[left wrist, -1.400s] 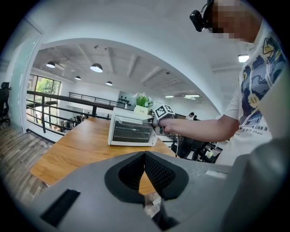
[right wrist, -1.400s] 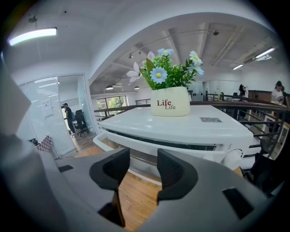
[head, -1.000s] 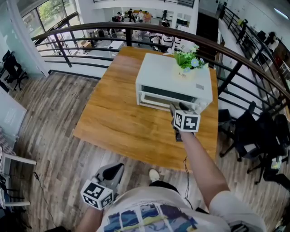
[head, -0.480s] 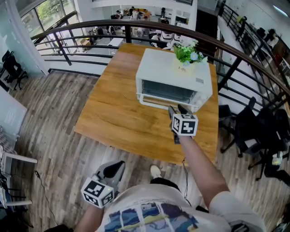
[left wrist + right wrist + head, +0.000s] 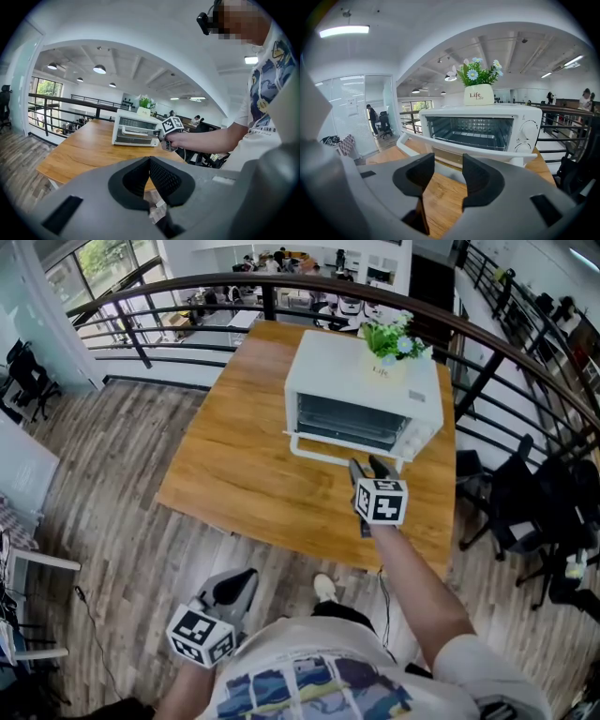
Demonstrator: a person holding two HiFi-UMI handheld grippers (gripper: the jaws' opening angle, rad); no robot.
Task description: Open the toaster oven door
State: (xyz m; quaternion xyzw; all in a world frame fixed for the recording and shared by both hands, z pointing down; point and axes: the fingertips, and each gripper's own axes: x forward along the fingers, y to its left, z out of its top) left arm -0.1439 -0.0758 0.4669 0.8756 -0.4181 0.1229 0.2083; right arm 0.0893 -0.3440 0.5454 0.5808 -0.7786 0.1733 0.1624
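A white toaster oven (image 5: 361,395) stands on a wooden counter (image 5: 234,474), in the upper middle of the head view, near the far right corner of the counter. Its door (image 5: 447,158) is open: it is swung down and out toward the person, and the dark inside is seen. In the right gripper view a wire rack (image 5: 473,136) shows inside the oven, and two round knobs (image 5: 528,129) sit on the right part of its front. The long white handle (image 5: 487,151) of the door runs across the middle of that view, just behind the jaws. A small flower pot (image 5: 387,367) with green leaves and pale flowers stands on top of the oven, toward its back right corner.

The right tool (image 5: 371,465) is held out on a straight arm in the centre right of the head view, with its tips just beside the right part of the handle. Its jaws stand wide apart. The pads do not press on anything; only the door edge and the counter are seen through the gap.

The left tool (image 5: 234,589) hangs low at the lower left of the head view, over the wooden floor (image 5: 94,484), well apart from the counter. Its jaws are closed together with nothing between them.

A dark railing (image 5: 187,296) curves behind the counter.
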